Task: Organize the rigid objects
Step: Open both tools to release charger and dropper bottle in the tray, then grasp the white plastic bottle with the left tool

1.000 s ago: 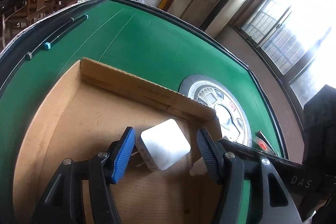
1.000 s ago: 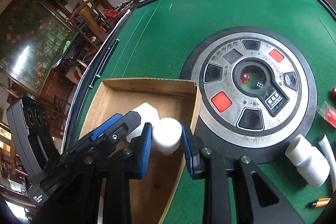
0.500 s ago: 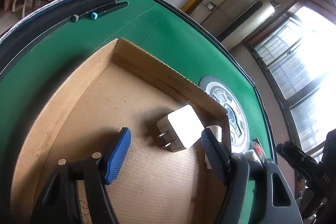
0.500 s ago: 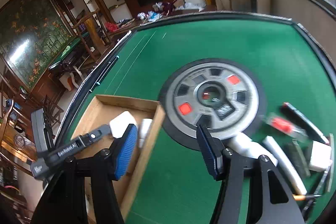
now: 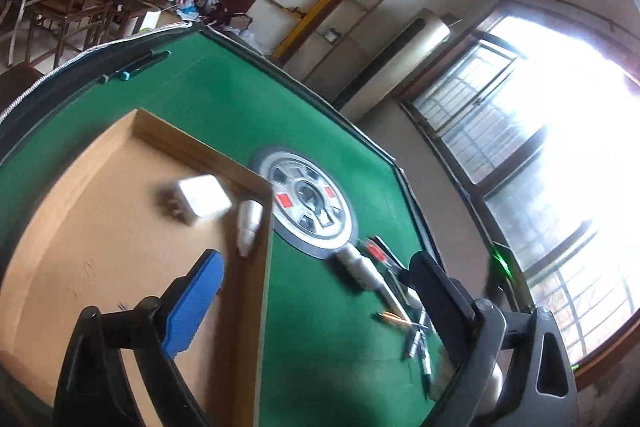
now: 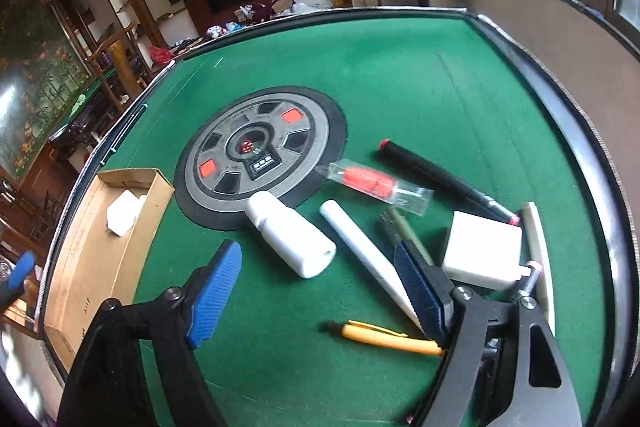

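A cardboard box (image 5: 100,227) (image 6: 80,267) lies on the green table's left side. Inside it lie a white plug charger (image 5: 202,199) (image 6: 122,215) and a small white bottle (image 5: 249,223). My left gripper (image 5: 316,291) is open and empty, raised over the box's right wall. My right gripper (image 6: 320,287) is open and empty above a pile of loose items: a white bottle (image 6: 290,239), a white tube (image 6: 368,259), a white square block (image 6: 482,251), an orange pen (image 6: 384,337), a red item in a clear wrapper (image 6: 376,183) and a black marker (image 6: 440,179).
A round grey dice panel (image 6: 256,155) (image 5: 308,203) sits in the table's middle. A black raised rim (image 6: 580,147) runs around the table. Two pens (image 5: 136,67) lie on the far left rim. A white curved strip (image 6: 540,259) lies by the right rim.
Both grippers have let go of their objects in the box and pulled back. The right gripper swung right, over the loose items. The left gripper rose and turned right.
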A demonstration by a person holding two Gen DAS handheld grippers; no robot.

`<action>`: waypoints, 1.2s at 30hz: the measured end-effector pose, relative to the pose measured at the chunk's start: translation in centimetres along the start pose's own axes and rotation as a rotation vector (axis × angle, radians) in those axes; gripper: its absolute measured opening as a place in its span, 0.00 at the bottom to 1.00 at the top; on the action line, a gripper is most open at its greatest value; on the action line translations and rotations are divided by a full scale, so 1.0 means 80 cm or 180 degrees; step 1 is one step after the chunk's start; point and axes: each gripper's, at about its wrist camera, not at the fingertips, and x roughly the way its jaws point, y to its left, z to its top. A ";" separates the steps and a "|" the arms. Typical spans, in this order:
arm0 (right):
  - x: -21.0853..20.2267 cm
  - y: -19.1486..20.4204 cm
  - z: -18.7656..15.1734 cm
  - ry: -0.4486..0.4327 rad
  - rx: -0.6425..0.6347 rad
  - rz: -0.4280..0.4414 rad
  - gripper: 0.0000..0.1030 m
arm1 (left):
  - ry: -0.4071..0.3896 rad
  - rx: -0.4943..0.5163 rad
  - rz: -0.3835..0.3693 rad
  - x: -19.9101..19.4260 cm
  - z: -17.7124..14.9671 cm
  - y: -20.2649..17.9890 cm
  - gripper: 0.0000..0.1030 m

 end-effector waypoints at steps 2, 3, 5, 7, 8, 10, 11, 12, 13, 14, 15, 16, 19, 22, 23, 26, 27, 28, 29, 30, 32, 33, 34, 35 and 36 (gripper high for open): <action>0.013 0.003 0.004 0.0033 0.0030 0.0081 0.74 | 0.0026 0.0017 -0.0109 -0.001 -0.022 -0.011 0.93; 0.018 0.007 0.007 0.0032 0.0037 0.0090 0.73 | 0.0036 0.0023 -0.0119 0.000 -0.030 -0.014 0.93; 0.034 0.015 0.013 0.0080 0.0051 0.0059 0.72 | 0.0049 0.0057 -0.0090 0.001 -0.043 -0.017 0.93; 0.053 0.022 0.013 0.0223 0.0053 0.0117 0.69 | 0.0055 0.0191 0.0000 0.002 -0.049 -0.022 0.93; 0.060 0.027 0.009 0.0313 0.0018 0.0156 0.68 | 0.0048 0.0241 0.0020 0.001 -0.053 -0.025 0.93; 0.063 0.035 -0.001 0.0443 -0.0059 0.0356 0.68 | 0.0014 0.0312 0.0062 -0.003 -0.054 -0.028 0.93; 0.061 0.037 -0.007 0.0505 -0.0089 0.0522 0.68 | -0.0018 0.0346 0.0083 -0.005 -0.052 -0.029 0.93; 0.055 0.040 -0.013 0.0542 -0.0130 0.0688 0.68 | -0.0035 0.0373 0.0098 -0.006 -0.052 -0.028 0.93; 0.047 0.042 -0.019 0.0533 -0.0181 0.0774 0.68 | -0.0045 0.0393 0.0115 -0.006 -0.053 -0.028 0.93; 0.035 0.040 -0.025 0.0459 -0.0223 0.0774 0.68 | -0.0049 0.0416 0.0127 -0.005 -0.052 -0.029 0.93; 0.026 0.035 -0.028 0.0360 -0.0214 0.0694 0.68 | -0.0043 0.0441 0.0134 -0.002 -0.054 -0.029 0.93; 0.016 0.030 -0.030 0.0223 -0.0178 0.0554 0.69 | -0.0027 0.0462 0.0147 0.002 -0.056 -0.029 0.93; -0.014 0.000 -0.034 -0.0250 0.0004 0.0275 0.69 | 0.0100 0.0509 0.0197 0.020 -0.060 -0.032 0.93; -0.039 -0.035 -0.036 -0.0657 0.0213 0.0030 0.69 | 0.0221 0.0660 0.0295 0.036 -0.064 -0.042 0.93; -0.045 -0.045 -0.035 -0.0741 0.0280 -0.0030 0.69 | 0.0248 0.0749 0.0338 0.042 -0.064 -0.047 0.93; -0.060 -0.084 -0.032 -0.1033 0.0502 -0.0179 0.70 | 0.0324 0.1002 0.0474 0.063 -0.062 -0.069 0.93; -0.062 -0.094 -0.032 -0.1103 0.0568 -0.0197 0.70 | 0.0346 0.1025 0.0519 0.073 -0.061 -0.075 0.93; -0.064 -0.102 -0.031 -0.1166 0.0638 -0.0191 0.70 | 0.0368 0.1024 0.0550 0.085 -0.061 -0.080 0.93; -0.064 -0.110 -0.033 -0.1204 0.0706 -0.0165 0.72 | 0.0400 0.1005 0.0572 0.098 -0.060 -0.083 0.93; -0.060 -0.116 -0.034 -0.1190 0.0762 -0.0132 0.74 | 0.0442 0.0960 0.0595 0.112 -0.059 -0.085 0.93; -0.052 -0.126 -0.033 -0.1072 0.0846 -0.0022 0.75 | 0.0542 0.0825 0.0605 0.144 -0.057 -0.088 0.93; -0.048 -0.131 -0.032 -0.1028 0.0902 0.0031 0.75 | 0.0577 0.0797 0.0606 0.159 -0.055 -0.092 0.93; -0.044 -0.135 -0.032 -0.0981 0.0958 0.0080 0.75 | 0.0598 0.0843 0.0611 0.179 -0.050 -0.100 0.93; -0.042 -0.138 -0.032 -0.0942 0.1005 0.0127 0.75 | 0.0607 0.0943 0.0632 0.195 -0.044 -0.109 0.93; -0.039 -0.140 -0.033 -0.0911 0.1048 0.0175 0.75 | 0.0598 0.1080 0.0682 0.214 -0.038 -0.118 0.93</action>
